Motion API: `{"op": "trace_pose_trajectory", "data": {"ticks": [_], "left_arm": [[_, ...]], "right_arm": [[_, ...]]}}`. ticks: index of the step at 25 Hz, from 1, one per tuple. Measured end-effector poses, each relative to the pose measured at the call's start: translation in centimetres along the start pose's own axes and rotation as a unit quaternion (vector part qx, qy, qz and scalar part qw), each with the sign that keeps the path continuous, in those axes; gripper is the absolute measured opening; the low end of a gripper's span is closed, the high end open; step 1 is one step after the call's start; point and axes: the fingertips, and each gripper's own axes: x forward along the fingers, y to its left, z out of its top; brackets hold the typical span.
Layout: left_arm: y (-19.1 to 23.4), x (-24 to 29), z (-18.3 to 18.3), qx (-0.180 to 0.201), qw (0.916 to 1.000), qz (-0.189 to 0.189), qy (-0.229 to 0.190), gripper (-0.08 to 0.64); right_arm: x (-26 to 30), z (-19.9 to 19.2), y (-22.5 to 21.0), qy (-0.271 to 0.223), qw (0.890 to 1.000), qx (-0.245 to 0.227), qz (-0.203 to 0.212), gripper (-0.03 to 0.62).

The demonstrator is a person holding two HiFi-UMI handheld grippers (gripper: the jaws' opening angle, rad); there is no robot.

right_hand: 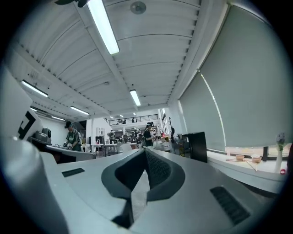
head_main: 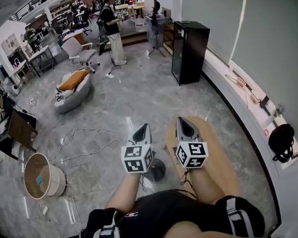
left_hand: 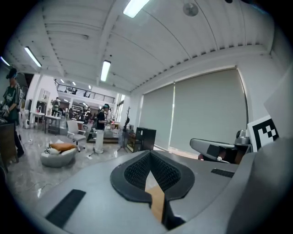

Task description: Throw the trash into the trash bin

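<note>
I have both grippers level out in front, side by side over the round wooden table (head_main: 218,159). The left gripper (head_main: 143,131) has its jaws brought together at the tips with nothing between them, and the left gripper view confirms it: only a sliver of the tabletop shows behind the closed pads. The right gripper (head_main: 184,126) is closed the same way and is also empty.

The trash bin (head_main: 48,182), a pale round tub, sits on the grey floor well off to the left of the left gripper and far below it. White cables (head_main: 86,154) trail between the bin and the table. Something small and blue (head_main: 39,180) lies inside the bin; I can't make out what it is from here.
</note>
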Motion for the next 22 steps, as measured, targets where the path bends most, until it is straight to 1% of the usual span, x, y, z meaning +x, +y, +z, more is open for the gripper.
{"op": "trace_pose_trajectory", "data": {"ticks": [4, 12, 22], "left_arm": [[-1.2, -0.6, 1.1, 0.008, 0.9999, -0.004, -0.014, 0.012], [-0.3, -0.1, 0.5, -0.003, 0.9999, 0.009, -0.007, 0.012], [-0.1, -0.4, 0.7, 0.002, 0.9997, 0.022, -0.012, 0.012]], "right_arm": [[-0.5, 0.8, 0.5, -0.006, 1.0, -0.002, 0.012, 0.012], [0.1, 0.0, 0.7, -0.001, 1.0, 0.0, 0.03, 0.012], [-0.3, -0.6, 0.7, 0.003, 0.999, 0.003, 0.04, 0.012]]}}
